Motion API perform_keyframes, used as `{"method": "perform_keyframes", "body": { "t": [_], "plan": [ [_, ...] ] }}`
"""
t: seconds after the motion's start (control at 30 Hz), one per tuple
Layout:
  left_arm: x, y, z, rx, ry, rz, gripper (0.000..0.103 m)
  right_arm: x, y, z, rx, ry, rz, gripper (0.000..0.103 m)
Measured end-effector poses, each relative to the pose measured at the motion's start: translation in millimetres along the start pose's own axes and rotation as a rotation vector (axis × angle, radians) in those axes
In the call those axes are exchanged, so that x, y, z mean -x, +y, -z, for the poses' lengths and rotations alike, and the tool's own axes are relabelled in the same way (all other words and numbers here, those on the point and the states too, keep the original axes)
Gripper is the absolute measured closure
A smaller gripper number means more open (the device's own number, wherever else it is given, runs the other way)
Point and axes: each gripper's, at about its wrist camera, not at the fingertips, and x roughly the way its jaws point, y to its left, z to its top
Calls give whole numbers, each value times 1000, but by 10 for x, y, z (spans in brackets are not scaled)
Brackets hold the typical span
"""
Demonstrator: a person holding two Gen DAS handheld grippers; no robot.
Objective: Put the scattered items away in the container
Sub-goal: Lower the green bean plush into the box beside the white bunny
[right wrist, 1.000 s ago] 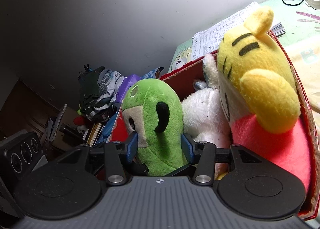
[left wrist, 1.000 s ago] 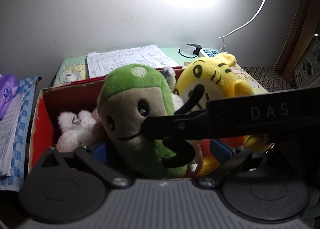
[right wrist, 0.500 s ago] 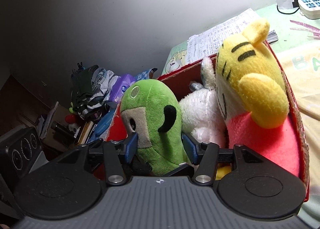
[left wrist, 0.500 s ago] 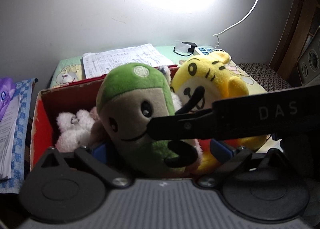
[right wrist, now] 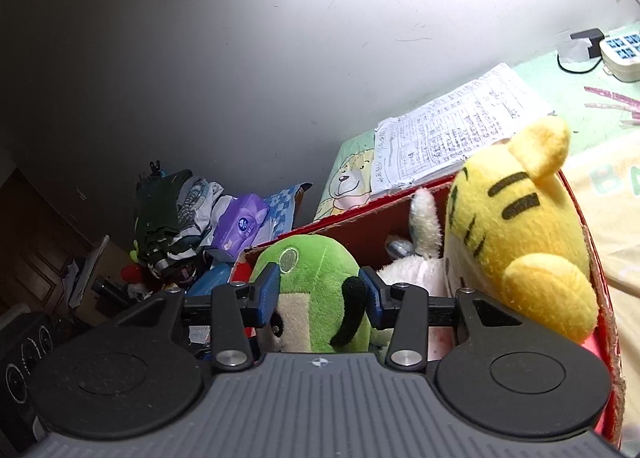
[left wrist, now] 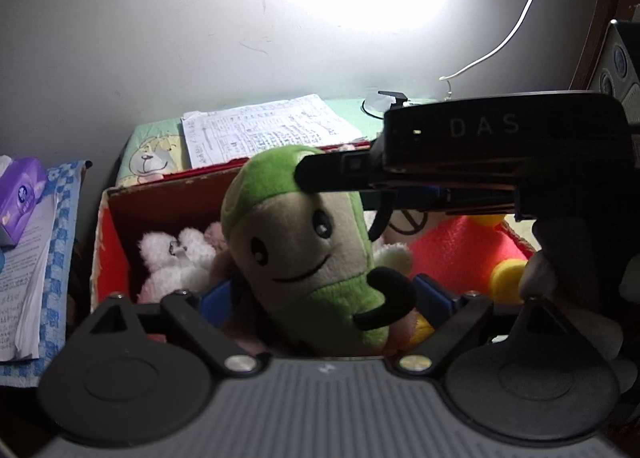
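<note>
1. Red box [left wrist: 105,242]: fills the middle of the left wrist view and the right half of the right wrist view. Its rim is torn cardboard. It is crowded; the only open room shows at its left end, above the white plush [left wrist: 176,254].
2. Yellow tiger plush [right wrist: 520,226]: upright against the box's right wall, its head above the rim. In the left wrist view it is largely hidden behind the other gripper's body.
3. Green plush [left wrist: 304,242]: upright at centre frame in the left view, lower body inside the box, head above the rim. Soft; judged to compress readily.
4. Right gripper [right wrist: 319,295]: blue pads [right wrist: 269,290] press both flanks of the green plush, jaws part-closed and holding it.
5. Left gripper [left wrist: 320,298]: blue pads stand either side of the plush's base; jaws wide. Whether they touch it I cannot tell.
6. Step in hand, judged: seating the green plush. Press it straight down, clear of the tiger, and release only when it stands unaided.
7. Clearance: papers [right wrist: 452,130] lie just behind the rear rim; withdraw upward, since the two grippers cross closely.
</note>
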Motion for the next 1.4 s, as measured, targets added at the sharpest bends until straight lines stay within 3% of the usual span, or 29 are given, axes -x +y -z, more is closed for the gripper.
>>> {"method": "perform_keyframes", "body": {
  "t": [0.17,0.5,0.7,0.93,1.4],
  "plan": [
    [-53,-163,29,-56,-2,-10,10,84,-105,64,-22,-4,15,58],
    [-43,-109,-4,-31,26,-10,8,135,-84,81,-60,-11,-16,51],
    [28,-203,-45,-28,28,-61,4,400,-45,86,-38,-55,46,51],
    [55,-336,-92,-13,54,-151,4,644,17,119,9,-98,177,50],
    [100,-533,-107,35,120,-217,3,886,8,235,76,-118,313,50]
  ]
}}
